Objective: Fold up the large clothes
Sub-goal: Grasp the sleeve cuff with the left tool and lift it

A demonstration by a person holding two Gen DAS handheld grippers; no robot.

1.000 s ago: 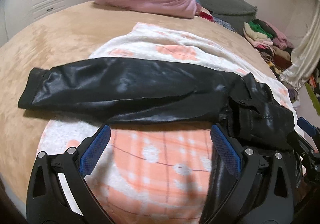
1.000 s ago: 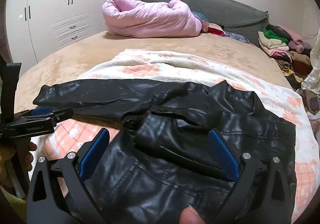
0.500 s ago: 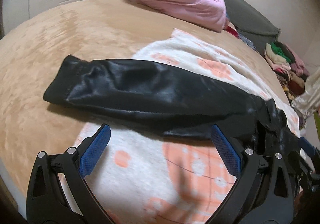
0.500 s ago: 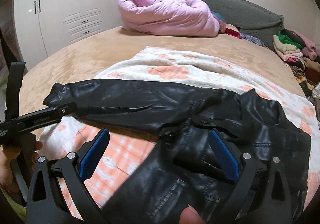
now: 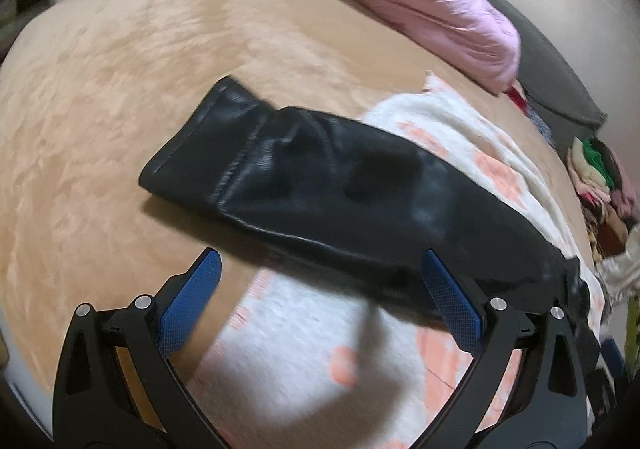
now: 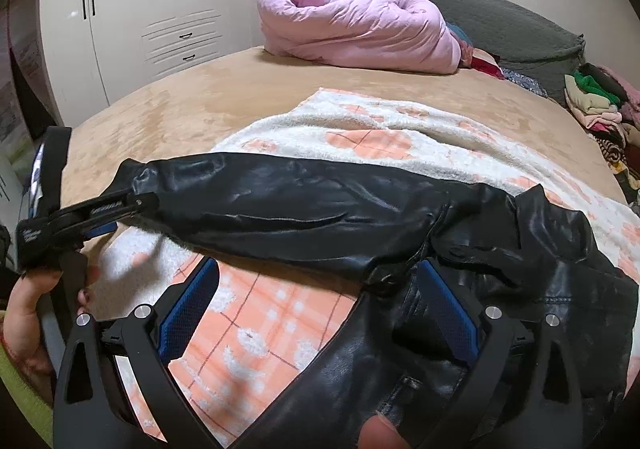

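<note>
Left gripper [image 5: 320, 301]: jaws spread wide, blue ribbed pads empty, hovering just short of the sleeve's near edge; in the right wrist view it reaches in from the left, tips by the cuff.
Left hand [image 6: 28, 313]: wrapped round the gripper's handle, fingers curled.
Right gripper [image 6: 316, 305]: jaws wide, nothing held; one pad over the blanket, the other over the jacket's body.
Jacket [image 6: 460, 289]: black, glossy, leather-like, creased; lies on the blanket, body at the right.
Sleeve [image 5: 320, 185]: stretched out flat; long axis runs left from the shoulder, cuff end pointing left and resting on the bedspread.
Blanket [image 6: 360, 137]: fluffy white with peach checks.
Bedspread [image 5: 120, 69]: tan, plush.
Duvet [image 6: 352, 25]: pink, puffy, rolled at the bed's far end.
</note>
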